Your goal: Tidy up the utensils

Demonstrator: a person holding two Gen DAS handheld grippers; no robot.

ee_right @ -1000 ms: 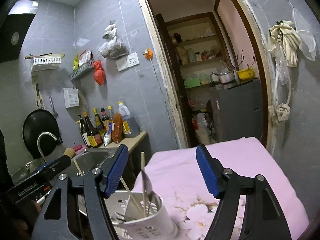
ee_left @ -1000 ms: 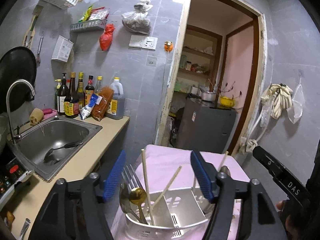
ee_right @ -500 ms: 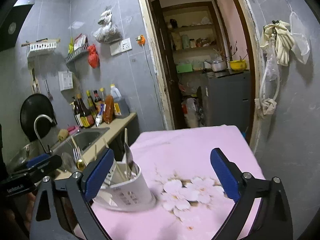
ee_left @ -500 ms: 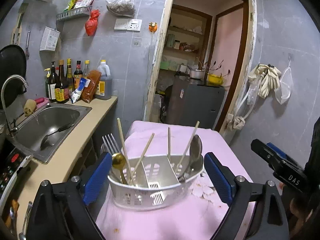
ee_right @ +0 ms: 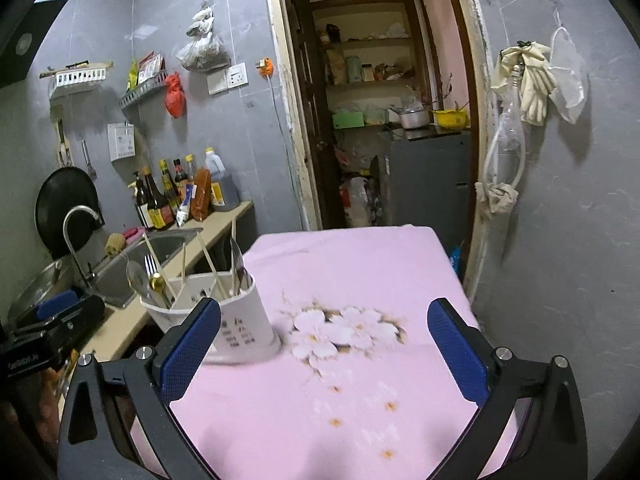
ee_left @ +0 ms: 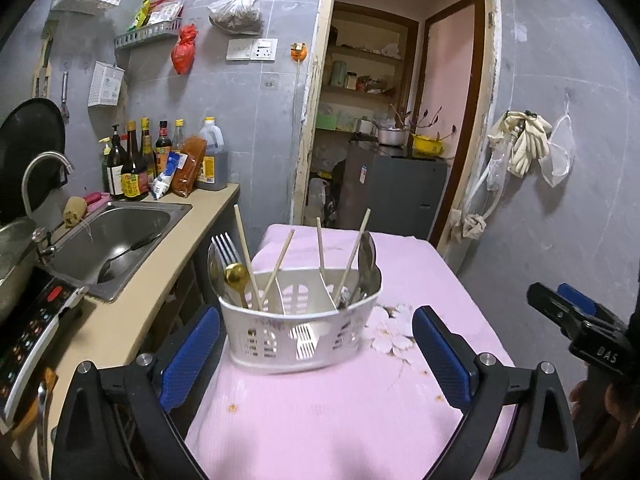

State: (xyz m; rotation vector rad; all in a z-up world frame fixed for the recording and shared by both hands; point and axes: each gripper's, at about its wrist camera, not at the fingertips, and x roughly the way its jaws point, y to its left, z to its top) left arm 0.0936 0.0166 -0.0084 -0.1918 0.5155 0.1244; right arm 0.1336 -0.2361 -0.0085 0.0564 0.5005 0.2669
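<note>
White utensil caddy (ee_left: 300, 330) standing upright on the pink floral tablecloth (ee_left: 360, 412), holding a fork (ee_left: 226, 246), a gold spoon (ee_left: 236, 276), chopsticks (ee_left: 244, 240) and a steel spoon (ee_left: 368, 264) in its compartments. Left gripper (ee_left: 316, 354) and right gripper (ee_right: 324, 350), jaws just opened wide, each grip nothing; the caddy sits just beyond the left gripper's fingertips, apart from both pads.

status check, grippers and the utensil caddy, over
Left gripper and right gripper open, empty, jaws just opened. Utensil caddy upright on pink tablecloth, utensils inside. Nothing in the way.
</note>
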